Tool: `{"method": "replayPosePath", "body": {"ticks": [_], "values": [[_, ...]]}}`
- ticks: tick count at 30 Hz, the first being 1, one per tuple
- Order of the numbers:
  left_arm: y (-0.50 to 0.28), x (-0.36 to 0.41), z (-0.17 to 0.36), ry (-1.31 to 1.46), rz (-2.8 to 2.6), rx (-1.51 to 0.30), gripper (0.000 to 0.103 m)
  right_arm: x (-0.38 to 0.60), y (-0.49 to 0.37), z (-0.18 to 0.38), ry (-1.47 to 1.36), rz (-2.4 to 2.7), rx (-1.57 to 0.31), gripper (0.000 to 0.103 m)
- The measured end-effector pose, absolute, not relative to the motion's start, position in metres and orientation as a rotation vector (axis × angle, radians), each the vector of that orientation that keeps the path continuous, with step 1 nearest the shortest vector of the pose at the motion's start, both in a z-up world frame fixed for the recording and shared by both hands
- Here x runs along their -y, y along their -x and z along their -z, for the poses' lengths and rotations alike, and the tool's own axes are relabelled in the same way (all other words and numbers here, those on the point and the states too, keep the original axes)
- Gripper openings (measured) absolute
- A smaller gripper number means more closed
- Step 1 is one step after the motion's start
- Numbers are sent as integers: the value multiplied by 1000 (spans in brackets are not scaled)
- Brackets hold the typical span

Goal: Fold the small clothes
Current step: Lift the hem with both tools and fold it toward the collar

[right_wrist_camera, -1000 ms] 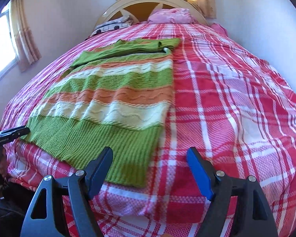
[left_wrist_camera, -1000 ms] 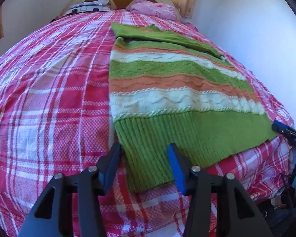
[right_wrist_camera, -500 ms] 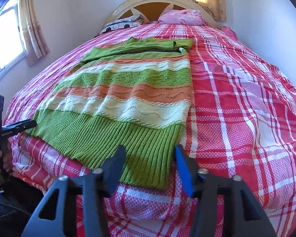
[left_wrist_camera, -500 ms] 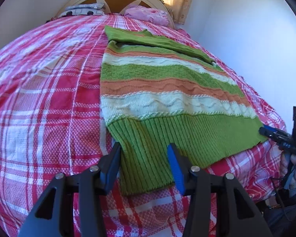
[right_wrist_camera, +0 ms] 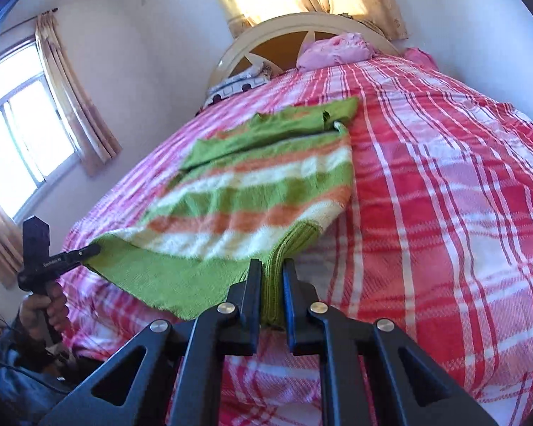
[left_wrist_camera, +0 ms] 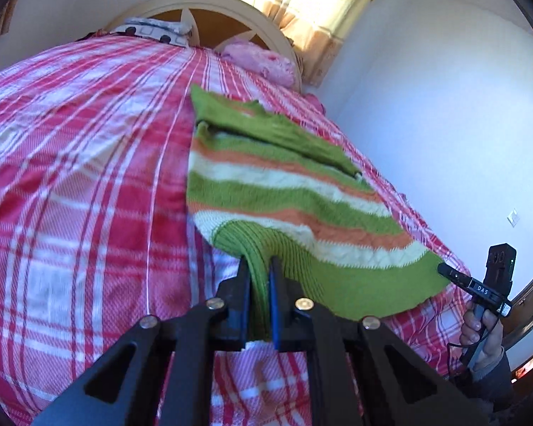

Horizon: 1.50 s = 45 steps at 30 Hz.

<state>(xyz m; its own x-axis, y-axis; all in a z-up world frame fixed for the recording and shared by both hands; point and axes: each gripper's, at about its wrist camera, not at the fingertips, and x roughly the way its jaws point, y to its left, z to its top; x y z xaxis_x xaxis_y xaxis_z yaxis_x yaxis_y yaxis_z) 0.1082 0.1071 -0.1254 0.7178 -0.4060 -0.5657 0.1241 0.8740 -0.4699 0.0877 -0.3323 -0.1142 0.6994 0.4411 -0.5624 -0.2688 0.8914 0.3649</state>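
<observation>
A green, orange and cream striped knit sweater lies on the bed, its sleeves folded across the far end. My left gripper is shut on the near left corner of the green ribbed hem, which bunches up between the pads. My right gripper has the near right hem corner pinched between its pads, the jaws still closing. The hem hangs raised between the two grippers. Each gripper shows in the other's view: the right gripper and the left gripper both meet the hem's far corner.
A red-and-white plaid bedspread covers the bed. A pink pillow and a patterned pillow sit by the cream headboard. A white wall runs close along one side; a curtained window is on the other.
Both grippers went from open over the hem corners to shut on them. Both have risen and tipped upward, pulling the hem off the bedspread.
</observation>
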Motion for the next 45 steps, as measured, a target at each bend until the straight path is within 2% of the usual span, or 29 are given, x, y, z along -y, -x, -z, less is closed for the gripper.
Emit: {"method": "replayPosePath", "body": {"ticks": [7,10,20,45], "values": [[-125,-107,101,448,314,-664,9,336,-104,75,-287,-387,-596,9],[-135,-106,89,456,319,-639,9,337,-116,60,-298,-377,-570,5],[-173,-107,59,453,303,-586,9,330,-153,27,-330,-384,-520,4],[-326,-113,25,410,256,-581,10,345,-313,-13,-351,-306,-598,4]]}}
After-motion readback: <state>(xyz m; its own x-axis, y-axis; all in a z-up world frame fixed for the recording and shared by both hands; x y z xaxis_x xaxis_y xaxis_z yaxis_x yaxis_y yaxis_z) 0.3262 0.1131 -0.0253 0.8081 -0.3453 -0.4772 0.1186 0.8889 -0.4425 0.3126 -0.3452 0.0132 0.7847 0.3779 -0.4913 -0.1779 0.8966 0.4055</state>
